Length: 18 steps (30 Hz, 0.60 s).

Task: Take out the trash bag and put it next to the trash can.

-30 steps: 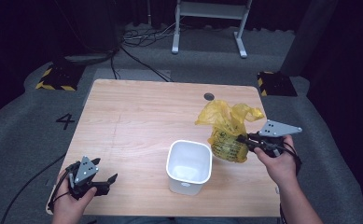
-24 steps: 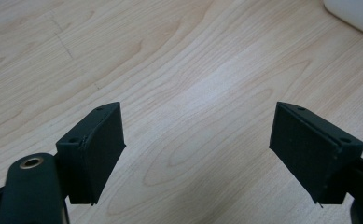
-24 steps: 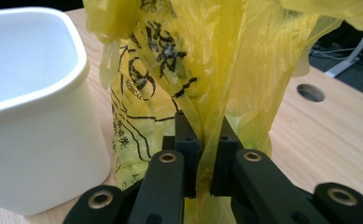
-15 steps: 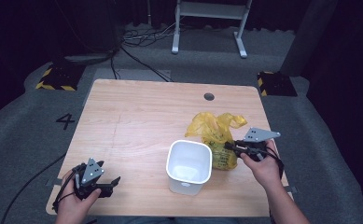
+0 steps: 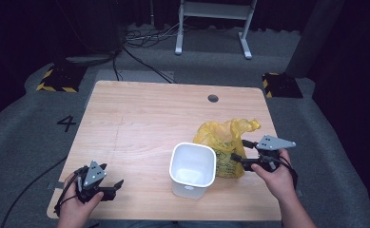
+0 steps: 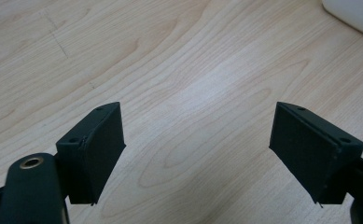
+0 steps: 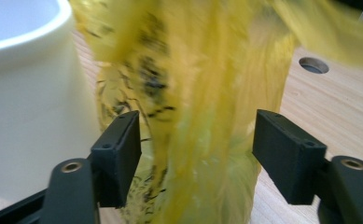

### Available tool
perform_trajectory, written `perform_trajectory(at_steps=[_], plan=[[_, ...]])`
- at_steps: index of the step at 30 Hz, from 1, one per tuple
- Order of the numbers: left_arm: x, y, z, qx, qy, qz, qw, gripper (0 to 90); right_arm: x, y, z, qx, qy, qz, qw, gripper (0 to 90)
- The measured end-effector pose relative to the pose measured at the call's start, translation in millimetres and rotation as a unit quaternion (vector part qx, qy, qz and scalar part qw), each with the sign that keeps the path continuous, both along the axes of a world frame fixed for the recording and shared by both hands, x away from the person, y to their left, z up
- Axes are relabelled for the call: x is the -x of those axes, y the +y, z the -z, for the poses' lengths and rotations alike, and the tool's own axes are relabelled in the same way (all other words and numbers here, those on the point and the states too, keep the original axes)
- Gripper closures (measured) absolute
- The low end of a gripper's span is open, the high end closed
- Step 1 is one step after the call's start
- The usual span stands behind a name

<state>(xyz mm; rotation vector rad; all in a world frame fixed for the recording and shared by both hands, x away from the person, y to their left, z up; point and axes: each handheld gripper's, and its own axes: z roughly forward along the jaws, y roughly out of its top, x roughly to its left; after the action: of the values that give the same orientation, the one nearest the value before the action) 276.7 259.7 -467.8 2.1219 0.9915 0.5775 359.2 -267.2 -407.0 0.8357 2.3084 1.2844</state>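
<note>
Left claw (image 5: 110, 186) at desk (image 5: 144, 118) near-left corner, jaws wide apart over bare wood, nothing between. White bin (image 5: 192, 168) upright near the near edge, right of middle, yellow bag (image 5: 223, 142) slumped touching its right side. Right claw (image 5: 239, 151) toward near-right corner, jaws just opened, bag between them, pads off the plastic.
</note>
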Motion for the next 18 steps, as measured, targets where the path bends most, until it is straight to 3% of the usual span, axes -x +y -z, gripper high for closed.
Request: perform_trajectory(at_steps=[8,18], plan=[[1.7,1.9,-4.8,0.002,-0.004,0.001,1.0,17.4,21.8,-15.4,-16.5,0.007,-0.01,0.007,0.9999,29.3],[4.2,8.6,-9.3,0.008,-0.005,-0.008,0.9999,17.3,29.3,-47.0,-10.2,0.01,0.009,0.041,0.9991,27.1]])
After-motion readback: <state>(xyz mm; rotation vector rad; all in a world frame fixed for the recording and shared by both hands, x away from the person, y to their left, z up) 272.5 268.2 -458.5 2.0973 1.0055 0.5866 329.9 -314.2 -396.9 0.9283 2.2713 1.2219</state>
